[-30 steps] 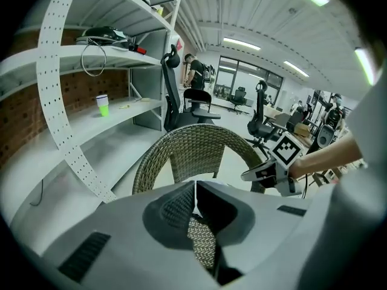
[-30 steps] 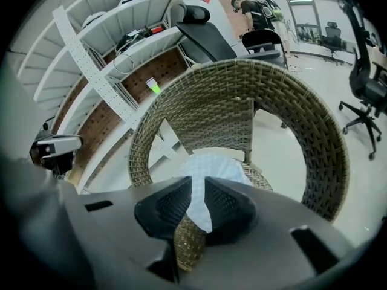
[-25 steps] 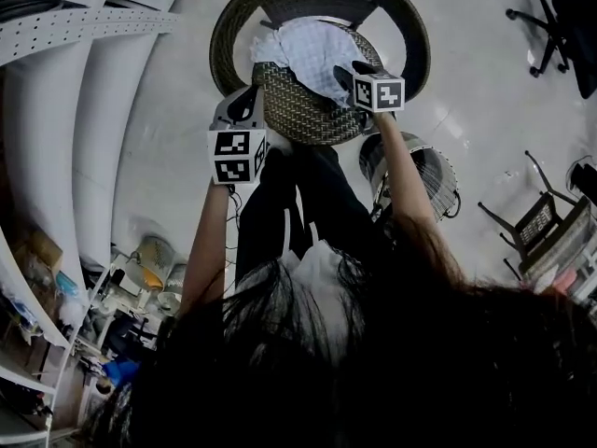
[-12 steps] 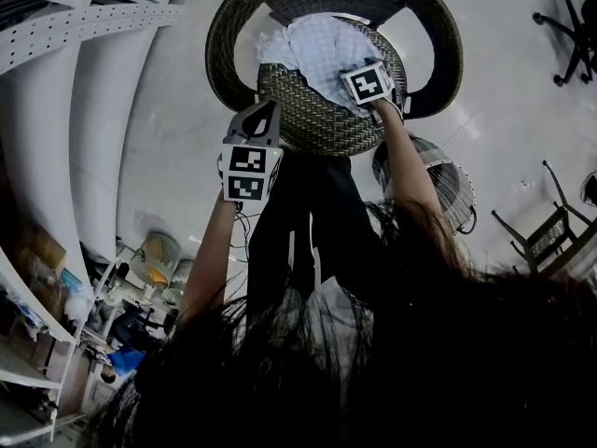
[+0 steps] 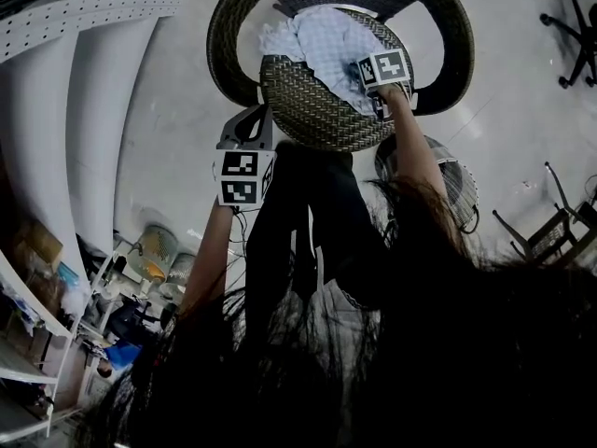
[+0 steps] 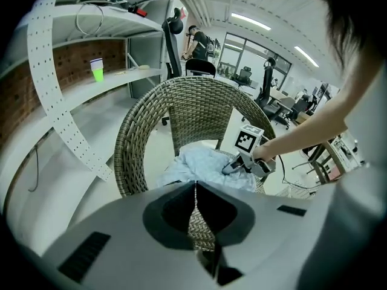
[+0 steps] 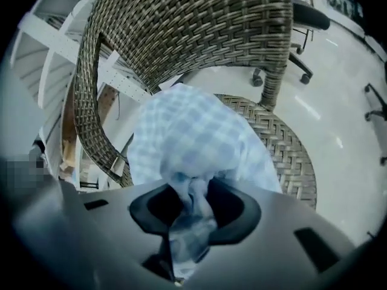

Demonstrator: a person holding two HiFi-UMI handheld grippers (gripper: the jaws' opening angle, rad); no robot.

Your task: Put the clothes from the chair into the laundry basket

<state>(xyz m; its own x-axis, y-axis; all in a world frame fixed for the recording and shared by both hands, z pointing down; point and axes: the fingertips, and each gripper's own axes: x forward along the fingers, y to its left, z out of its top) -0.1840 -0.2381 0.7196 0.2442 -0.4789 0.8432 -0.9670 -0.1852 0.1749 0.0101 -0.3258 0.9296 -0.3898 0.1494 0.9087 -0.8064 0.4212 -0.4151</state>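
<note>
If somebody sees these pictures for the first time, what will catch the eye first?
First, the big wicker chair at the top of the head view, with a pale blue checked cloth heaped on its seat. The right hand-held gripper is closing its jaws on a bunch of that cloth, while the left hand-held gripper hangs shut in front of the chair.

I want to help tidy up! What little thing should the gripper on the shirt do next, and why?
Probably finish squeezing, then lift a little. The right gripper has its jaws closing with the checked shirt bunched between them, and the shirt lies on the wicker chair, not yet in the laundry basket.
</note>
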